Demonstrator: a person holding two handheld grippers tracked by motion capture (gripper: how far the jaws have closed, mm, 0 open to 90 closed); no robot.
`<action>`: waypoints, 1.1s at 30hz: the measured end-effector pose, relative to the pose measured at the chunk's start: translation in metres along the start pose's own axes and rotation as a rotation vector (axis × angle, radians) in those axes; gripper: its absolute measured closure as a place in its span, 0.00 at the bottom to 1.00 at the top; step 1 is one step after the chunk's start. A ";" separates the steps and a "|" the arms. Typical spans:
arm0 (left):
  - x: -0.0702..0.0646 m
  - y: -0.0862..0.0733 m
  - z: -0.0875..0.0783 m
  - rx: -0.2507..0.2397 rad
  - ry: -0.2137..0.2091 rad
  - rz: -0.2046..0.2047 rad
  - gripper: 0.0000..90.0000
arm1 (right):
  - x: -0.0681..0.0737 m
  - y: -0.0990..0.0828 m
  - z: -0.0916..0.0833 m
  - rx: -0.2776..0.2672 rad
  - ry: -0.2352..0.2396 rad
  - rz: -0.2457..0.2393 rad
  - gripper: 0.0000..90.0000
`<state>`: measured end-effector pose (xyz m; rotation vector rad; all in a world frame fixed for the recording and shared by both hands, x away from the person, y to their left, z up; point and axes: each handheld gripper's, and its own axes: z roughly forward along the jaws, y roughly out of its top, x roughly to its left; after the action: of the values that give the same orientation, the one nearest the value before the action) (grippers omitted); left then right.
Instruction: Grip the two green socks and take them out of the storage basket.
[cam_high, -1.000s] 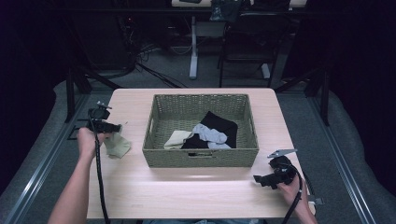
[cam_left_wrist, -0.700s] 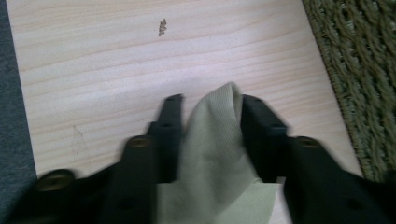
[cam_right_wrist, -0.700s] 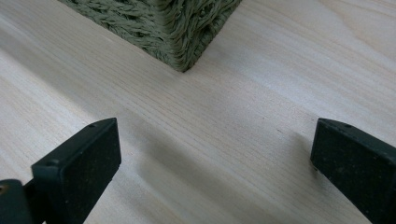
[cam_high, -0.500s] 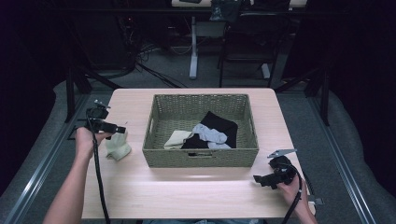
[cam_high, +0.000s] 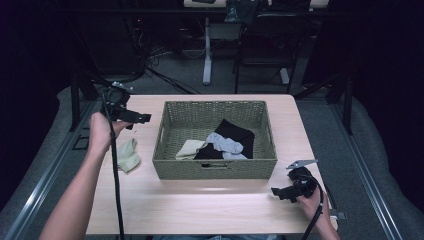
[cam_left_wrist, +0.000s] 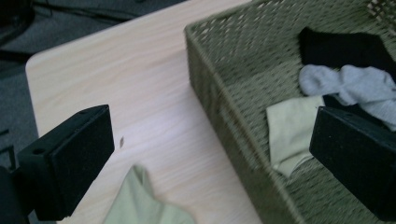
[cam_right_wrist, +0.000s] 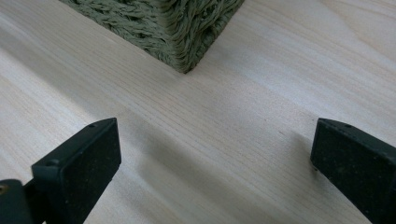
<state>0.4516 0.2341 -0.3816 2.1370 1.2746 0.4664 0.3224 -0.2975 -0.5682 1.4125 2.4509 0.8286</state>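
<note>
One pale sock is laid out on the bench; three socks remain in the basket. Both tongs, left and right, are released, the left having just been opening, nothing between.

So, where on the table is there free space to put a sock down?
Bare wood runs along the near edge of the table, between the basket and the right gripper. The far left corner is free too. Left of the basket lies a pale green sock; the basket's middle and right hold a sock pile.

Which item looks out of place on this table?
One pale green sock lies crumpled on the table, left of the basket, below the open left gripper; the other socks sit inside the basket.
</note>
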 end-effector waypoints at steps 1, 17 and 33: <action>-0.004 0.003 0.001 -0.002 -0.001 0.005 0.00 | 0.000 0.000 0.000 -0.001 -0.002 0.000 0.01; -0.057 0.035 0.057 0.039 -0.051 0.090 0.00 | 0.000 0.000 0.000 -0.002 0.005 0.002 0.01; -0.082 0.032 0.122 0.121 -0.137 0.091 0.03 | -0.001 -0.001 -0.001 0.002 0.001 -0.003 0.01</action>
<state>0.5034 0.1125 -0.4530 2.2930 1.1588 0.2808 0.3218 -0.2987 -0.5679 1.4090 2.4551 0.8267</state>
